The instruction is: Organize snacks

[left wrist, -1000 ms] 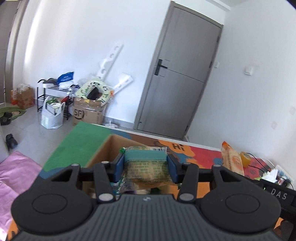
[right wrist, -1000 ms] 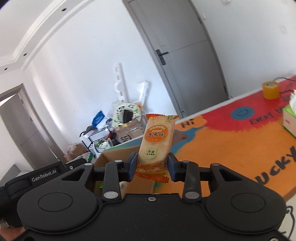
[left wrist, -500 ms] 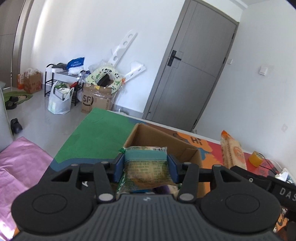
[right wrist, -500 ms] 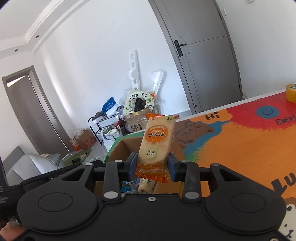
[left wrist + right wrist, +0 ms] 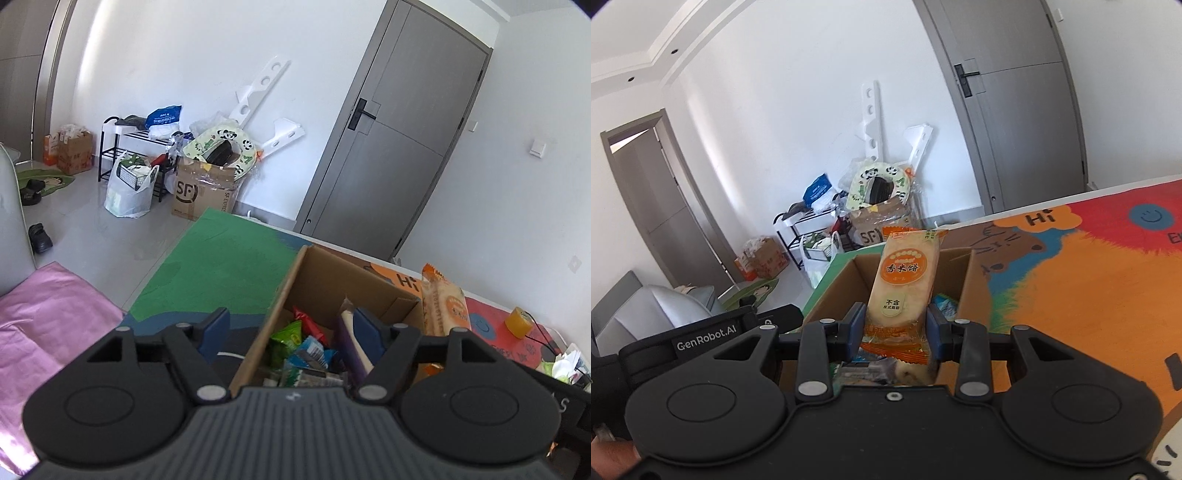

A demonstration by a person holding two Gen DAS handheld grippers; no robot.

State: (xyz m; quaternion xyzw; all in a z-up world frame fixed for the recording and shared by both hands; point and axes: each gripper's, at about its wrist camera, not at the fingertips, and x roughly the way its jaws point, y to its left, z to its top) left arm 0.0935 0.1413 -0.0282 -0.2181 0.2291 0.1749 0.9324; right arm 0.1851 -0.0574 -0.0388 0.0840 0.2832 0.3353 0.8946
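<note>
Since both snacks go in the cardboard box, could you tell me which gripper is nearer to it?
Left. The left gripper hangs open over the cardboard box, while the right gripper, holding the orange snack pack, sits just before it.

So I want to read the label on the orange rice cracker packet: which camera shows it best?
The right wrist view: the orange rice cracker packet stands upright in the right gripper, printed face to the lens. The left wrist view shows it only edge-on, beyond the cardboard box.
</note>
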